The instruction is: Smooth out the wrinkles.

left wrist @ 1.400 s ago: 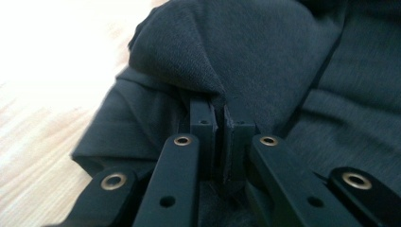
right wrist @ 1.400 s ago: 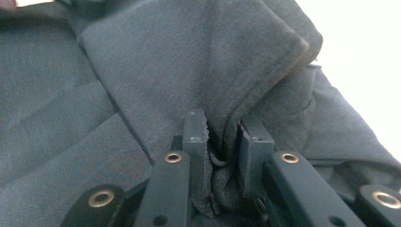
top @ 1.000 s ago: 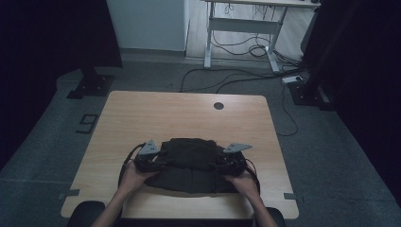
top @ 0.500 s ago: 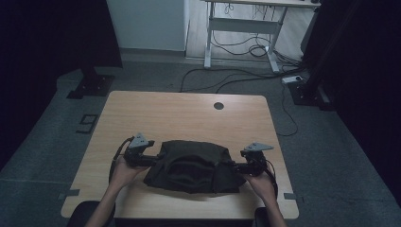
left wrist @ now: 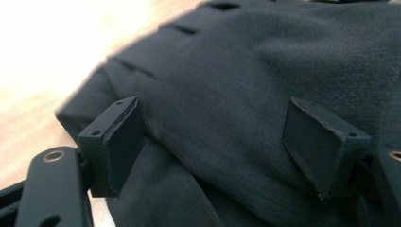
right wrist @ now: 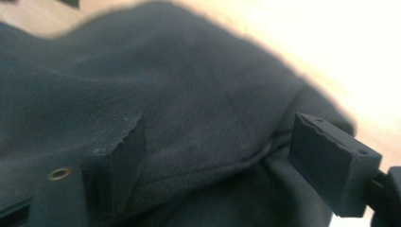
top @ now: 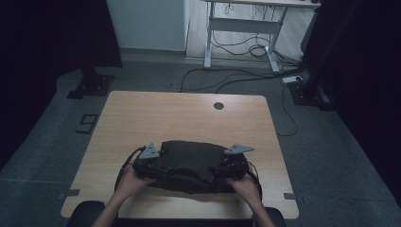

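Dark cloth (top: 189,163) lies bunched at the table's (top: 189,118) near edge; left gripper (left wrist: 213,146) and right gripper (right wrist: 217,156), jaws just spreading wide, hover over its ends, pinching nothing

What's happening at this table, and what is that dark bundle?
A person sits at a wooden table with a two-jaw gripper in each hand, working on a dark folded garment near the front edge. The left gripper is at the cloth's left end and the right gripper at its right end. Both have just been opening their jaws, which now stand apart over the fabric without pinching it, so the garment lies released on the table.
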### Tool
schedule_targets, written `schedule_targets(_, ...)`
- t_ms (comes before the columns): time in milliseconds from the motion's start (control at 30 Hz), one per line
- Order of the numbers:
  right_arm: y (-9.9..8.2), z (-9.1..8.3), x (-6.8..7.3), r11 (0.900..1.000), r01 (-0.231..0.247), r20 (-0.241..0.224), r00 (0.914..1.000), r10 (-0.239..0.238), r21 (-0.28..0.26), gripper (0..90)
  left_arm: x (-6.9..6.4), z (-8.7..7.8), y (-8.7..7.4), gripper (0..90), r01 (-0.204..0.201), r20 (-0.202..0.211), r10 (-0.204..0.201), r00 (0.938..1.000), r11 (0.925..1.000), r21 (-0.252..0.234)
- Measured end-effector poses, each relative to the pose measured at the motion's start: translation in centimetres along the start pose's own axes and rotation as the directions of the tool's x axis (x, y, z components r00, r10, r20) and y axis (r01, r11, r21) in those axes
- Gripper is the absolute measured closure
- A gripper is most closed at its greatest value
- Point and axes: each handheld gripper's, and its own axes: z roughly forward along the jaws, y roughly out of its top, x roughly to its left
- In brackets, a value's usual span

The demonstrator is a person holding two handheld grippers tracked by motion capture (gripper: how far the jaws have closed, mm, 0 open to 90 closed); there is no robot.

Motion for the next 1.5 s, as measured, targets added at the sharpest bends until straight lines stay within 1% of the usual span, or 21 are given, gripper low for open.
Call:
schedule_targets(67,-1.0,0.4,0.6,0.9993,0.009,0.013,0.9999,-0.009,0.037,18.2,-0.4,0.0,-0.7,21.0,0.005,0.003,-0.005,1.0,0.9998,0.021)
schedule_targets(133,-1.7,0.7,0.9,0.998,0.013,0.027,0.9995,-0.014,0.061,17.5,-0.6,0.1,-1.3,21.0,0.009,-0.011,-0.009,0.9999,0.9991,0.041)
schedule_targets(167,-2.0,0.7,1.1,0.9973,0.019,0.037,0.9991,-0.022,0.071,17.4,-0.7,0.2,-1.6,21.0,0.016,-0.011,-0.016,0.9998,0.9986,0.05)
schedule_targets(267,-2.6,0.7,1.5,0.9965,0.027,0.057,0.9979,-0.031,0.079,17.4,-0.9,0.3,-2.2,21.1,0.036,-0.023,-0.035,0.9991,0.9974,0.063)
schedule_targets(333,-2.8,0.6,1.7,0.9958,0.028,0.074,0.9967,-0.035,0.087,17.4,-1.1,0.4,-2.4,21.3,0.033,-0.036,-0.03,0.9989,0.997,0.07)
schedule_targets(467,-3.5,0.8,2.0,0.9929,0.032,0.097,0.9943,-0.043,0.115,17.4,-1.6,0.1,-2.8,21.8,0.013,-0.062,-0.007,0.9981,0.9959,0.09)
schedule_targets(567,-3.8,1.0,2.0,0.9916,0.023,0.103,0.994,-0.036,0.127,17.9,-1.6,0.0,-3.2,22.4,0.011,-0.075,-0.004,0.9972,0.9952,0.097)
schedule_targets(733,-4.0,1.5,2.0,0.9901,0.005,0.105,0.9942,-0.02,0.14,18.9,-1.3,0.5,-3.4,22.4,0.026,-0.078,-0.018,0.9968,0.9943,0.104)
schedule_targets(900,-3.9,1.9,1.8,0.9893,-0.01,0.097,0.9953,-0.005,0.145,19.6,-0.9,0.9,-3.4,22.3,0.041,-0.086,-0.033,0.9957,0.9942,0.1)
schedule_targets(1033,-3.5,2.3,1.3,0.9898,-0.017,0.109,0.9941,0.001,0.142,20.0,-0.4,1.3,-3.1,22.4,0.048,-0.095,-0.039,0.9947,0.9944,0.095)
schedule_targets(1200,-2.9,3.1,0.3,0.9908,-0.03,0.115,0.9932,0.015,0.132,20.5,0.6,2.0,-2.7,22.4,0.062,-0.108,-0.052,0.9928,0.9941,0.088)
schedule_targets(1500,-1.6,4.4,-1.3,0.9914,-0.037,0.126,0.9919,0.021,0.126,21.7,2.2,3.0,-2.0,22.4,0.082,-0.126,-0.072,0.9895,0.9934,0.08)
